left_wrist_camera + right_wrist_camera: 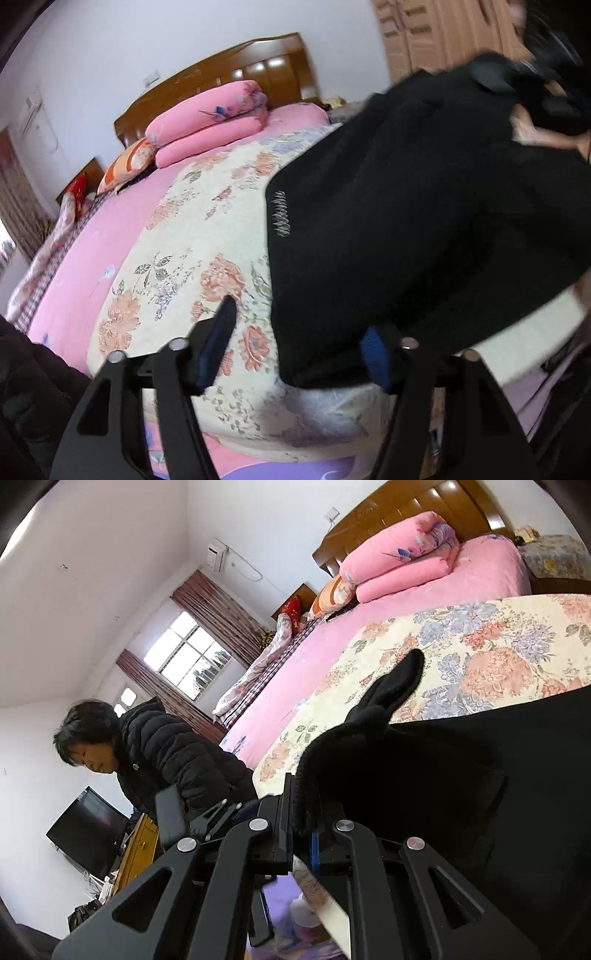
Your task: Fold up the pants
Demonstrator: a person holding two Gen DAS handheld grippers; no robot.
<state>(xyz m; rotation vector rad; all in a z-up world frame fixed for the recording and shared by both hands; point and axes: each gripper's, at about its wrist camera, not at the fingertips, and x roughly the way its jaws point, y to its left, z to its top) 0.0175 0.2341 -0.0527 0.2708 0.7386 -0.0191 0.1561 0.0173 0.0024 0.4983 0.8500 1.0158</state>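
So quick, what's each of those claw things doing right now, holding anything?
Left gripper: open, holding nothing; the black pants lie against one finger.
Right gripper: closed, pinching a bunched edge of the black pants.

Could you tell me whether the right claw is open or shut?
Shut: the right claw pinches black pants fabric between its fingers.

Black pants (406, 221) — cream floral quilt (192, 251), pink sheet (110, 229).

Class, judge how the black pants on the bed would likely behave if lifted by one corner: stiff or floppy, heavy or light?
Probably floppy: the pants bunch and fold where the right hand-held gripper pinches them. Likely fairly thick and weighty, since the cloth looks dense and lies slumped on the quilt. It should not slip easily; the surface looks matte.
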